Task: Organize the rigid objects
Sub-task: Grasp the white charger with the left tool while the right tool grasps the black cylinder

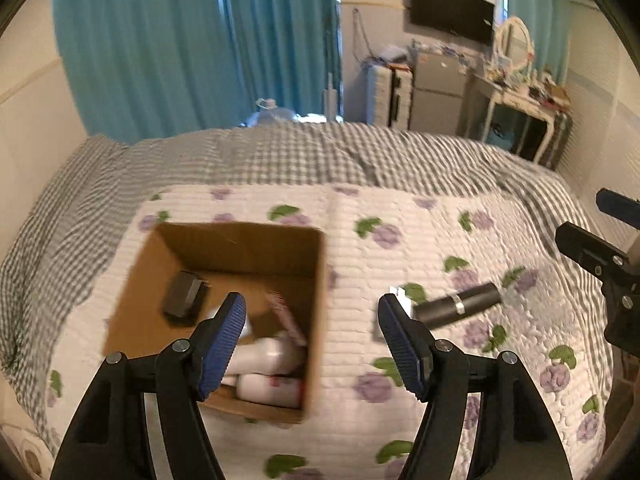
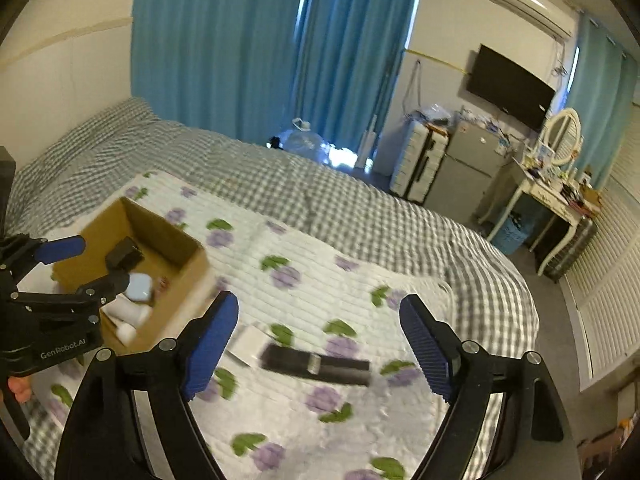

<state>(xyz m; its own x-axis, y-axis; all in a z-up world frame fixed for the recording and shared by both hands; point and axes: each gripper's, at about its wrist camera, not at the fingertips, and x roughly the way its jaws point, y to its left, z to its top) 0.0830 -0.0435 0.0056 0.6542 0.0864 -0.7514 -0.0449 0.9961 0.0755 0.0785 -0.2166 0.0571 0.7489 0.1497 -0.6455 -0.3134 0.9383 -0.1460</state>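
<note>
An open cardboard box [image 1: 320, 280] [image 2: 188, 268] sits on the floral quilt [image 1: 360, 248]. It holds a dark block [image 1: 185, 293] [image 2: 123, 258], white bottles [image 1: 268, 356] and a pale blue item [image 2: 138, 286]. A black cylinder with a silver band [image 1: 460, 302] [image 2: 316, 364] lies on the quilt right of the box, next to a small white box [image 1: 404, 296] [image 2: 250, 342]. My left gripper [image 1: 312, 344] is open and empty above the box's right wall; it also shows in the right wrist view [image 2: 84, 268]. My right gripper [image 2: 320, 344] is open and empty above the cylinder.
The quilt lies on a bed with a grey checked cover [image 2: 320, 200]. Blue curtains [image 2: 260, 48], a suitcase [image 2: 416, 164], a small fridge [image 2: 464, 168], a wall TV [image 2: 508, 88] and a dressing table [image 2: 552, 196] stand beyond the bed.
</note>
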